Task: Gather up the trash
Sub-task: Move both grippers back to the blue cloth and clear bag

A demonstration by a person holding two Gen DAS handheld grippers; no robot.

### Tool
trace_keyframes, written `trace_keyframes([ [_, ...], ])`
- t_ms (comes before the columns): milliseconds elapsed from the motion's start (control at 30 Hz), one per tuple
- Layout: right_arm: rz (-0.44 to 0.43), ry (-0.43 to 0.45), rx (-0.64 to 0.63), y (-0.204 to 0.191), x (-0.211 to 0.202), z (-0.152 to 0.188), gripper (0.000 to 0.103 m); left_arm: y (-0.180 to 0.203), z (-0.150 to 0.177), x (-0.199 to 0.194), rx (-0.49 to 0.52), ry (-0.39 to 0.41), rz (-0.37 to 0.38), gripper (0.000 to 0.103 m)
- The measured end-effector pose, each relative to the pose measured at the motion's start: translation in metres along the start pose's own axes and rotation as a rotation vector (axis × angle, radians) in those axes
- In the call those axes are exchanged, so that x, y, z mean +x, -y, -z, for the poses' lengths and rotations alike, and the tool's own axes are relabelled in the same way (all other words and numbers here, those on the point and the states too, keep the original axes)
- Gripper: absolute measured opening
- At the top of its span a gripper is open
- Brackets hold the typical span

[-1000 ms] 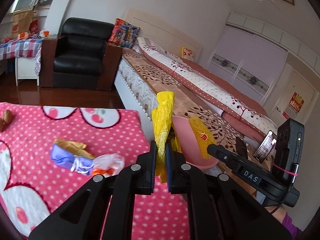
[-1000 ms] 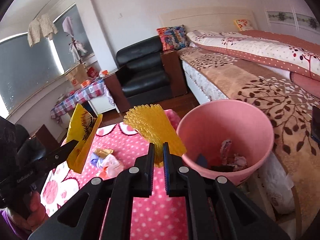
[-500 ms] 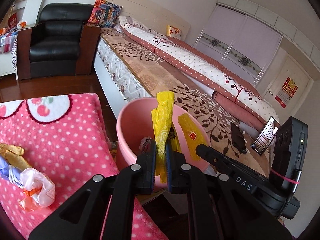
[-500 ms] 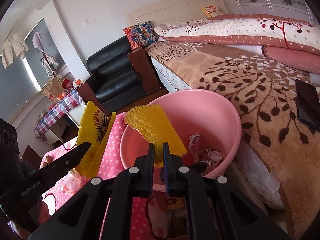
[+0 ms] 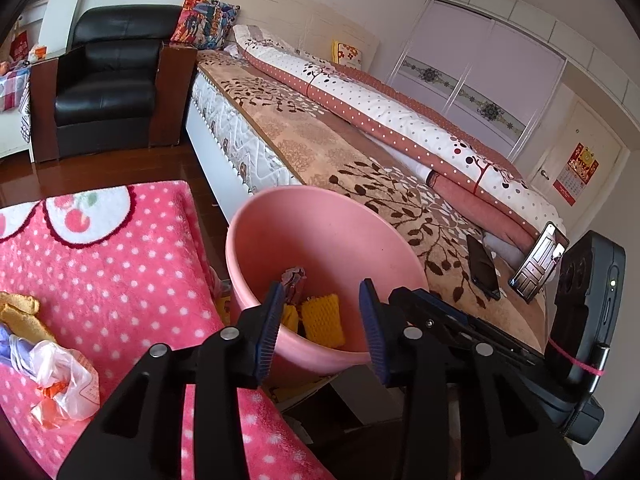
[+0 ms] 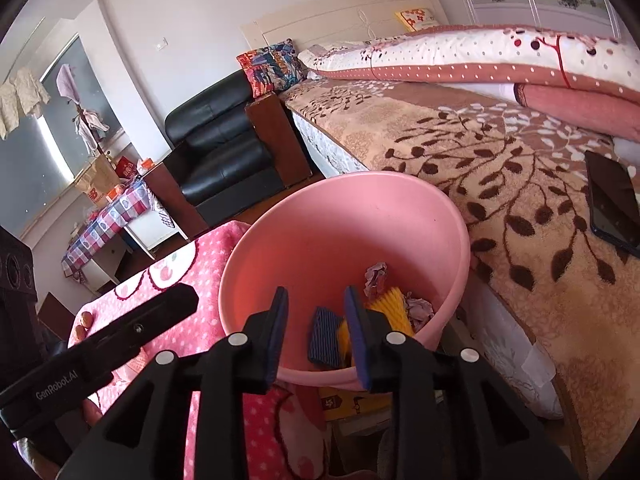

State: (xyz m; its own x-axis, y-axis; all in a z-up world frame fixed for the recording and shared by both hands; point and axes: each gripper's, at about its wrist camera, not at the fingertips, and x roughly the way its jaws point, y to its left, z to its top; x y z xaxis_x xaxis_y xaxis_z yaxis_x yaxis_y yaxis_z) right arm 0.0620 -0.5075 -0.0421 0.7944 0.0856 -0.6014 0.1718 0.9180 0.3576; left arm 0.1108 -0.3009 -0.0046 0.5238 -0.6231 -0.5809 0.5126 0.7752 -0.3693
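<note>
A pink bin [image 5: 320, 240] [image 6: 400, 216] stands between the pink dotted blanket and the bed. Inside lie a yellow foam net [image 5: 322, 320] [image 6: 394, 304], a yellow wrapper [image 5: 289, 317], a dark striped piece [image 6: 325, 336] and crumpled paper [image 6: 376, 276]. My left gripper [image 5: 322, 320] is open and empty over the bin's near rim. My right gripper [image 6: 316, 330] is open and empty over the bin. More trash lies on the blanket at the left: a clear plastic bag [image 5: 66, 384] and a tan wrapper [image 5: 20, 312].
The pink dotted blanket [image 5: 120, 272] [image 6: 192, 272] covers the surface at the left. The bed [image 5: 360, 152] with two phones [image 5: 482, 266] lies right of the bin. A black armchair [image 5: 108, 92] stands at the back. Two nuts [image 6: 82, 320] lie on the blanket.
Both grippers moved over the bin and opened. The yellow wrapper and the yellow foam net dropped from them into the bin.
</note>
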Motion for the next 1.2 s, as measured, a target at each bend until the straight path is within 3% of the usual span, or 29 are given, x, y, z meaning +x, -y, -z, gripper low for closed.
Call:
trace_keyframes([
  [300, -0.077, 0.034, -0.112, -0.067, -0.036, 0.032, 0.039, -0.011, 0.015, -0.068, 0.001, 0.070, -0.082, 0.039],
  [567, -0.169, -0.035, -0.183, -0.125, -0.034, 0.076, 0.039, -0.045, 0.049, -0.139, -0.005, 0.142, -0.245, 0.040],
  [667, -0.193, -0.066, -0.198, -0.141, -0.029, 0.092, 0.039, -0.069, 0.065, -0.155, -0.054, 0.133, -0.293, 0.039],
  [867, -0.205, -0.089, -0.244, -0.166, -0.018, 0.106, 0.039, -0.107, 0.078, -0.170, -0.165, 0.120, -0.327, 0.039],
  [1200, -0.238, -0.148, -0.237, -0.169, 0.008, 0.111, 0.039, -0.155, 0.069, -0.148, -0.369, 0.061, -0.323, 0.039],
])
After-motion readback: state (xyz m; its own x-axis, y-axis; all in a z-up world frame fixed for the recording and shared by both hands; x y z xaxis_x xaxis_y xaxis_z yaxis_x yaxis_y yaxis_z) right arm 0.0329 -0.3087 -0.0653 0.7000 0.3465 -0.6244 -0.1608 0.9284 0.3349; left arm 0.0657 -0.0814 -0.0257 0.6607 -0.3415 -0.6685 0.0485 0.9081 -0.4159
